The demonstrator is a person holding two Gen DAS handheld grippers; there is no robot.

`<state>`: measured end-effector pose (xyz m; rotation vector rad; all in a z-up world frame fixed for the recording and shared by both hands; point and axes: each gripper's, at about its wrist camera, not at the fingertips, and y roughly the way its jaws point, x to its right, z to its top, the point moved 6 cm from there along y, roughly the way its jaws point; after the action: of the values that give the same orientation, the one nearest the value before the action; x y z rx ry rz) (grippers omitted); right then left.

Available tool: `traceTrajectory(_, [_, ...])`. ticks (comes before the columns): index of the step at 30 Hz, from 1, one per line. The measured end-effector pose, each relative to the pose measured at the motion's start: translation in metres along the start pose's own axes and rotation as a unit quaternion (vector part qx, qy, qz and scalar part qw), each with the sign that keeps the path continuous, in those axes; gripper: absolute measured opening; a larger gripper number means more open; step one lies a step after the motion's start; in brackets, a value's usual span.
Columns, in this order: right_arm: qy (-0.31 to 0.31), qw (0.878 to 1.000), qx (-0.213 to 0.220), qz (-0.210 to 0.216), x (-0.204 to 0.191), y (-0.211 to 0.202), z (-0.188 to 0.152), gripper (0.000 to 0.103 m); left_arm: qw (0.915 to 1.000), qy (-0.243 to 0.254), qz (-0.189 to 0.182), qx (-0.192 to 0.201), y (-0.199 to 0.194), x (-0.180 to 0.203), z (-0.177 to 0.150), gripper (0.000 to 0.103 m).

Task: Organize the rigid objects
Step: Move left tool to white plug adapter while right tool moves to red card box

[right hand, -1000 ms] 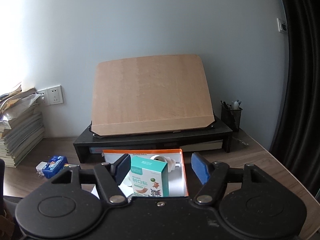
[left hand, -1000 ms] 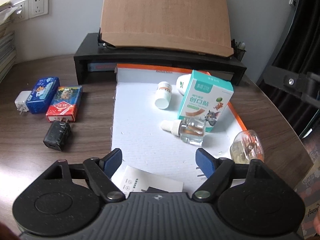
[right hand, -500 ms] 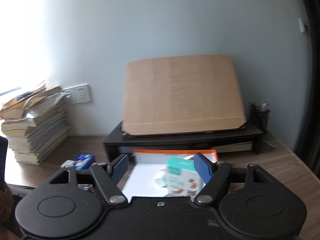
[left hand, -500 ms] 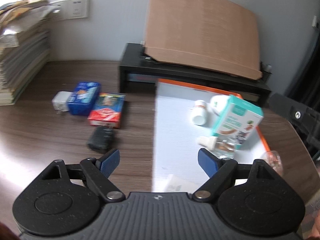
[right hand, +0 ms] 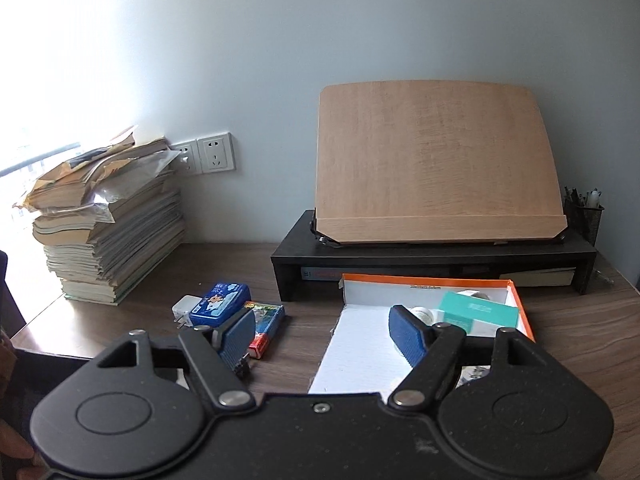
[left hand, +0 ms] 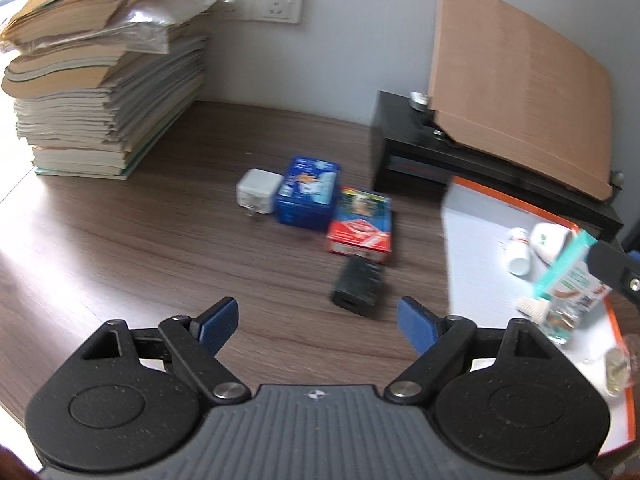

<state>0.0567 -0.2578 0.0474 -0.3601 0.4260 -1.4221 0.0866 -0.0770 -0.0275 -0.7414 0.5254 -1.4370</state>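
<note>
Wooden desk (left hand: 120, 248), dark grain, against a pale wall with sockets (right hand: 216, 154). Tall book stack (left hand: 100, 80) fills the desk's back left corner. Black riser (right hand: 432, 258) along the back edge carries a tilted wooden board (right hand: 436, 164); mesh pen cup (right hand: 584, 214) at its right end. White orange-rimmed box tray (right hand: 360, 344) lies in front of the riser, toward the right edge; it holds a teal carton (left hand: 572, 280), a white pill bottle (left hand: 518, 250), and a dropper bottle (left hand: 560, 316) beside the carton. Bare desk lies between stack and tray. In it, a loose row: white charger (left hand: 258, 192), blue tin (left hand: 308, 192), red card box (left hand: 360, 226) touching the tin, black adapter (left hand: 358, 286) just in front. Left gripper (left hand: 318, 320) hovers near the adapter, jaws spread wide, empty. Right gripper (right hand: 322, 334) sits over the tray's left edge, jaws released, gripping nothing.
</note>
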Motion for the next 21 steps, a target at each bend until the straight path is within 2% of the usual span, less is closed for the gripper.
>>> traceTrajectory(12, [0.017, 0.998, -0.044, -0.035, -0.021, 0.028, -0.012, 0.088, 0.9997, -0.006, 0.014, -0.021, 0.045, -0.051, 0.030, 0.089])
traceTrajectory(21, [0.021, 0.996, -0.063, -0.066, -0.033, 0.042, -0.016, 0.088, 0.9996, -0.001, 0.023, -0.017, 0.090, -0.080, 0.067, 0.089])
